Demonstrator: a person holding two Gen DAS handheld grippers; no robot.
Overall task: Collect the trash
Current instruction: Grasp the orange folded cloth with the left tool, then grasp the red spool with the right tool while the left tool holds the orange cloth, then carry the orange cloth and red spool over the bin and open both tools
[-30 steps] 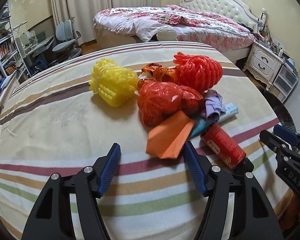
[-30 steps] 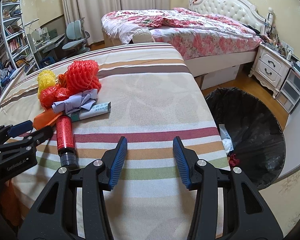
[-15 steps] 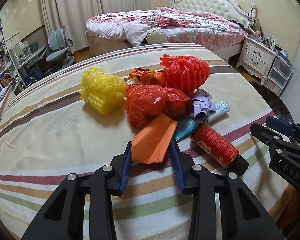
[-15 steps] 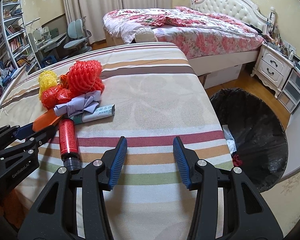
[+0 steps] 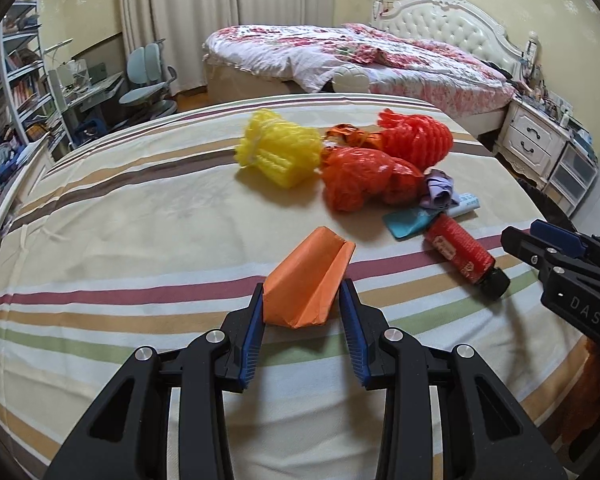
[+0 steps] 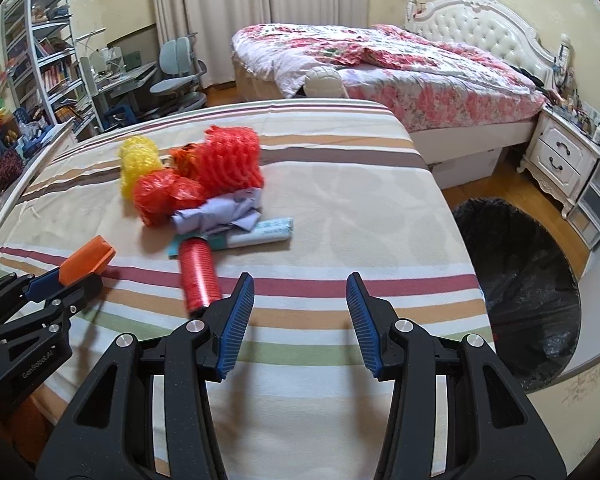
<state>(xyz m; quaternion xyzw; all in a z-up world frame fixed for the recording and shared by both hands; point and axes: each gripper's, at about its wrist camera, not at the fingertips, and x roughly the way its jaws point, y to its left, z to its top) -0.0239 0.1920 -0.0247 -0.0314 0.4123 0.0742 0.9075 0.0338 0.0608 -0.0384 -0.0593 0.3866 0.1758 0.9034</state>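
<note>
The left gripper (image 5: pixel 302 304) is clamped on a folded orange paper piece (image 5: pixel 308 280), its blue-padded jaws pressing both sides so the sheet buckles into a shallow trough with a crease running down its length; the paper is matte, bright orange, wider at the far end and pinched to a blunt point near the pads, and it sits lifted just above the striped cream tablecloth (image 5: pixel 140 240), apart from the rest of the litter. From the right wrist view the same orange paper (image 6: pixel 87 259) juts out beyond the left gripper's tips (image 6: pixel 66 280) at the left edge. The right gripper (image 6: pixel 300 300) stands moderately wide with nothing between its jaws, over the coloured stripes near the table's edge. The remaining pile lies farther along the table: a yellow foam net sleeve (image 5: pixel 278 152), a red foam net sleeve (image 5: pixel 416 140), a crumpled red plastic bag (image 5: pixel 364 184), a lilac crumpled wrapper (image 5: pixel 440 190), a teal flat packet (image 5: pixel 406 220) and a red cylindrical tube with a black cap (image 5: pixel 462 252) lying on its side. A black-lined round trash bin (image 6: pixel 520 280) stands on the floor beside the table, to the right
</note>
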